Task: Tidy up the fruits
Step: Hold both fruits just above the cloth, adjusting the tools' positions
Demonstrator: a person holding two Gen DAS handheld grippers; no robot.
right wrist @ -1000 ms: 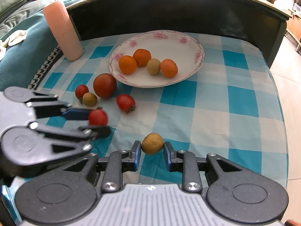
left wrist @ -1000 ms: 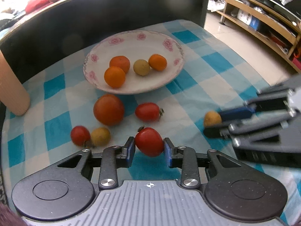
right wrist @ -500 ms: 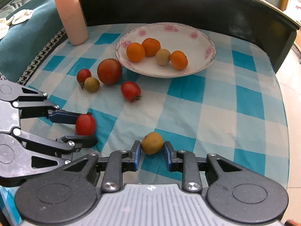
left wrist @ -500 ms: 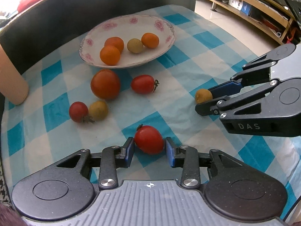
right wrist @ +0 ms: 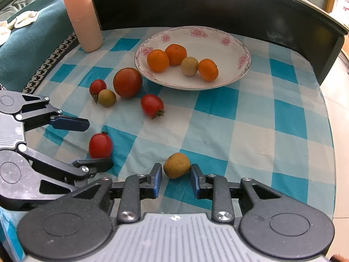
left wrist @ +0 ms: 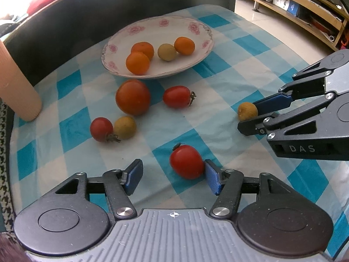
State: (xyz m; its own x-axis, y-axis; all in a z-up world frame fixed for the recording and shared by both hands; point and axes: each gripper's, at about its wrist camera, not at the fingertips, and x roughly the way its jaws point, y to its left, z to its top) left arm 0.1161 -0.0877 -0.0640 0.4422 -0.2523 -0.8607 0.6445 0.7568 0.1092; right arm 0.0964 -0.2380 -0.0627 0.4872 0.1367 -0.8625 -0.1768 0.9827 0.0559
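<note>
Left gripper [left wrist: 173,175]: jaws spread wide, gripping nothing. A small oval red cherry tomato with a green stem [left wrist: 187,161] lay on the blue-and-white checked tablecloth [left wrist: 244,50] between the blue fingers, touching the right-hand finger [left wrist: 212,179] and well clear of the left-hand one.

Right gripper [right wrist: 176,180]: jaws parted a little wider than the fruit, not clamped. A small round tan-brown longan [right wrist: 176,165] sat on the cloth between the fingertips, close to both pads; contact could not be told.

Beyond the left gripper's fingertips:
- a second oval red cherry tomato [left wrist: 177,97], ahead;
- a large round orange-red tomato [left wrist: 133,97], ahead and left;
- a small round red cherry tomato [left wrist: 101,129] touching a yellow-green longan [left wrist: 125,127], further left.

Farther ahead of both sets of fingers: a white china plate with pink flower rim [left wrist: 157,25], holding three small oranges [left wrist: 137,63] and one pale longan [left wrist: 166,52].

Far left of the left fingers: an upright ribbed peach-pink plastic cup [right wrist: 81,15], at the cloth's edge.
</note>
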